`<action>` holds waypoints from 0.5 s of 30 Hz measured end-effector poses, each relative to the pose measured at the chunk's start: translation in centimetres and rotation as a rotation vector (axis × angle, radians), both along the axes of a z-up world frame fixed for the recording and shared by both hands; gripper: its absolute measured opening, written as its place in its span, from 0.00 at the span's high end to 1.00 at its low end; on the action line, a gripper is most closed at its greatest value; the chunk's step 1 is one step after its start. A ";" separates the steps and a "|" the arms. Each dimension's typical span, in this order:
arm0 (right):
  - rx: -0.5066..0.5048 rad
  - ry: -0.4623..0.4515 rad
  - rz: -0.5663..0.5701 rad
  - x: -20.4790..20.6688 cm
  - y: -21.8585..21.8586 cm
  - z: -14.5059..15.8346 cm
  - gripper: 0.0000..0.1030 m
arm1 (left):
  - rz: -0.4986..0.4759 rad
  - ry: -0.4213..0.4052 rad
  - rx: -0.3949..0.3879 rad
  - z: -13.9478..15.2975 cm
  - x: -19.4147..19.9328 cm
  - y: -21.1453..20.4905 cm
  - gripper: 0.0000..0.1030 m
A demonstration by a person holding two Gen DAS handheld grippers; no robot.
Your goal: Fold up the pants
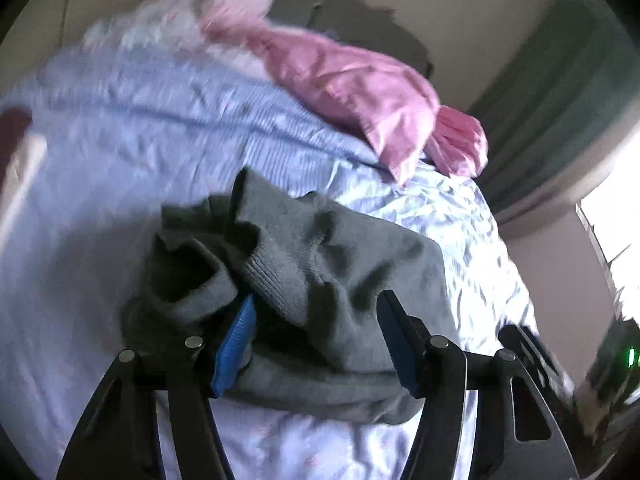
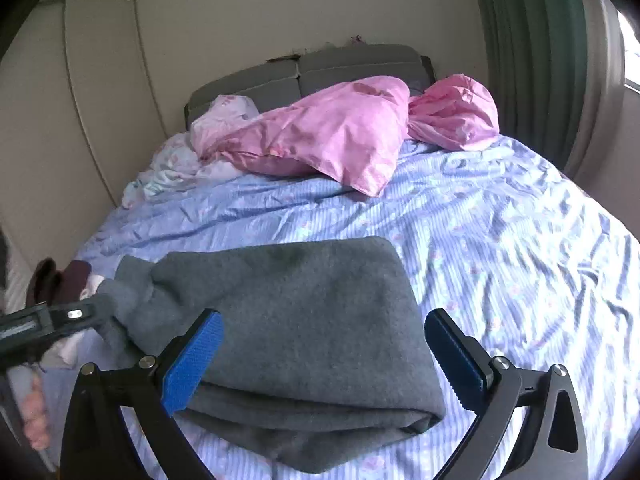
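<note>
The grey fleece pants (image 2: pixel 304 320) lie folded in a thick stack on the blue striped bed sheet (image 2: pixel 500 240). My right gripper (image 2: pixel 324 352) is open, its blue pads either side of the stack's near part. In the left wrist view the pants (image 1: pixel 320 264) are bunched, with a ribbed cuff up front. My left gripper (image 1: pixel 320 328) is open around this bunched end, and the cloth lies over its left pad (image 1: pixel 236 344). The left gripper also shows in the right wrist view (image 2: pixel 92 312) at the pants' left end.
A pink pillow (image 2: pixel 328 132) and a second pink bundle (image 2: pixel 456 112) lie at the head of the bed by the grey headboard (image 2: pixel 320 72). Dark clothes (image 2: pixel 60 276) sit at the left edge. A green curtain (image 2: pixel 532 40) hangs at the right.
</note>
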State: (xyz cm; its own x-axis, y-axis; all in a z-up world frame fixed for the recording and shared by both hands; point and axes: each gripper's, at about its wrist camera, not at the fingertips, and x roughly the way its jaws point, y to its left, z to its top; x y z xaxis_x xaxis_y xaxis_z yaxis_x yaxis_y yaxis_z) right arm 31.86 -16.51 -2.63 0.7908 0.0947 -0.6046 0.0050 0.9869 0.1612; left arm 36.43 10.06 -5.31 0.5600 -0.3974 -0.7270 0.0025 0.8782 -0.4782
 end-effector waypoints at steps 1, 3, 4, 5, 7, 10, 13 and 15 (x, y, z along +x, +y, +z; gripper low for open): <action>-0.001 -0.006 -0.001 0.0 0.0 0.0 0.01 | 0.015 0.018 -0.024 -0.5 0.4 0.2 0.41; 0.000 -0.003 -0.001 0.0 0.0 -0.1 0.01 | 0.068 0.055 -0.080 -1.7 1.3 0.8 0.41; 0.001 0.000 -0.004 0.1 -0.1 -0.1 0.01 | 0.087 0.063 -0.100 -2.0 1.6 1.0 0.41; 0.002 0.004 -0.006 0.1 -0.2 -0.2 0.01 | 0.111 0.065 -0.122 -2.3 1.8 1.3 0.45; -0.004 0.021 -0.014 0.4 -0.3 -0.8 0.01 | 0.122 0.032 -0.100 -2.0 1.5 1.5 0.81; -0.022 0.036 -0.023 0.7 -0.4 -1.4 0.01 | 0.102 -0.065 -0.077 -0.4 0.4 2.1 0.93; -0.011 0.037 -0.027 0.5 -0.5 -1.5 0.01 | 0.108 -0.177 -0.015 2.0 -1.7 3.3 0.93; 0.006 0.017 -0.022 0.2 -0.5 -1.3 0.01 | 0.125 -0.194 0.008 2.3 -2.6 4.3 0.93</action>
State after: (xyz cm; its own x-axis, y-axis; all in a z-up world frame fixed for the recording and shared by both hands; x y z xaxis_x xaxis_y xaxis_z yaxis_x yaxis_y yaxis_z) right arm 32.07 -17.00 -3.93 0.7826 0.0808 -0.6173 0.0297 0.9856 0.1666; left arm 33.85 14.39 -2.96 0.7340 -0.3110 -0.6038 -0.0157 0.8810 -0.4729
